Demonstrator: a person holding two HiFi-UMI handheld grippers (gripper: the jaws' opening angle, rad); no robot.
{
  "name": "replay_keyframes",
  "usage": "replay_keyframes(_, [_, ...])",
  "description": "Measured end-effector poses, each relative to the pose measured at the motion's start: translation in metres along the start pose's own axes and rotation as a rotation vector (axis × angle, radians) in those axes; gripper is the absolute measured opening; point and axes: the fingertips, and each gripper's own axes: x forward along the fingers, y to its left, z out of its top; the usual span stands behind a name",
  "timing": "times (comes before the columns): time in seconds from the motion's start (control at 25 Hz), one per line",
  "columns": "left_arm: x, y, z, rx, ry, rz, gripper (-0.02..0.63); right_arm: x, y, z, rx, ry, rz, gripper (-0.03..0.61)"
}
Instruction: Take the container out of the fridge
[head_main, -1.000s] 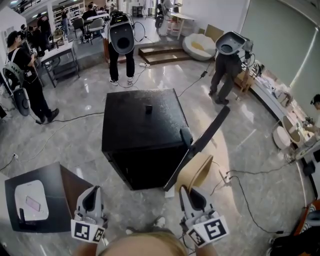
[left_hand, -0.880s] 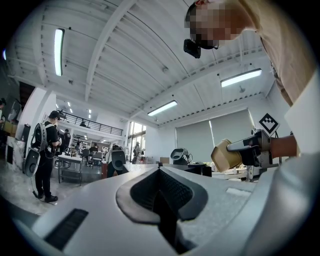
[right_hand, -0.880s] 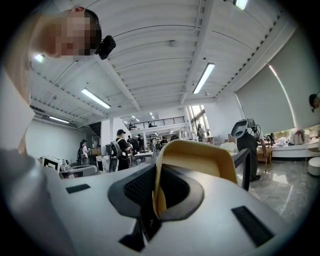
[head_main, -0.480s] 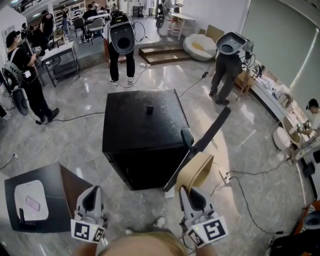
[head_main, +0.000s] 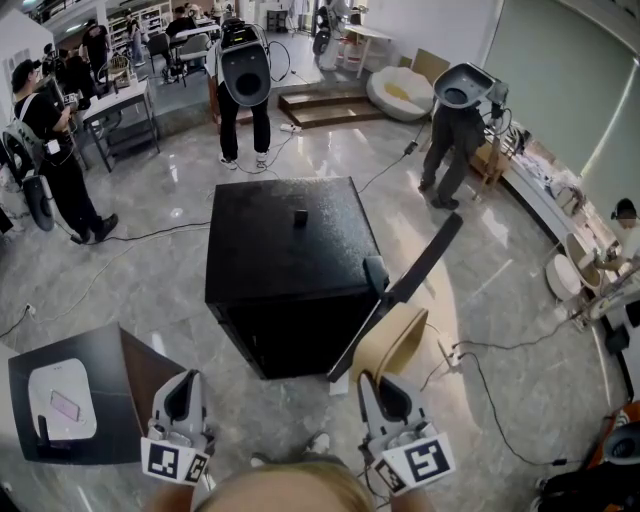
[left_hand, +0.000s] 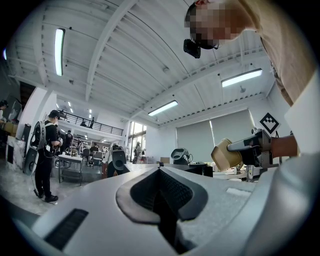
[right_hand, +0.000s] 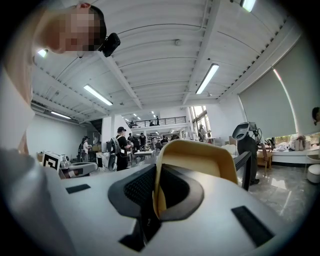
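Observation:
The black fridge (head_main: 285, 250) stands on the floor ahead of me, its door (head_main: 405, 285) swung open to the right. My right gripper (head_main: 383, 384) is shut on the rim of a tan container (head_main: 392, 340), which it holds outside the fridge, in front of the open door. In the right gripper view the container's wall (right_hand: 200, 157) sits clamped between the dark pads (right_hand: 140, 190) of the right gripper (right_hand: 156, 197). My left gripper (head_main: 183, 393) hangs level at the lower left with nothing in it. In its own view the left gripper (left_hand: 162, 195) looks shut, and the container (left_hand: 226, 154) shows off to its right.
A low black table (head_main: 120, 370) with a white device (head_main: 62, 402) stands at the lower left. Cables (head_main: 480, 370) trail over the floor right of the fridge. Several people stand around the room, two (head_main: 245, 90) (head_main: 452, 130) just beyond the fridge.

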Motion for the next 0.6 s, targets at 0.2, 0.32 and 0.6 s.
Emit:
replay_keyframes(0.2, [-0.0005,-0.0007,-0.0026,-0.003,-0.001,0.001,0.002,-0.0006,-0.0003,-0.0025,-0.003,0.004,0.000,0.023])
replay_keyframes(0.32, [-0.0006,-0.0017,-0.0040,-0.007,0.004,-0.001,0.002,-0.0011,-0.0001,-0.0028,-0.005,0.007,0.000,0.023])
replay_keyframes(0.6, [-0.0003,-0.0034,-0.0045,-0.015,0.005,-0.002,0.002,-0.0010,0.0016,-0.0005,-0.018,0.013,0.003,0.023])
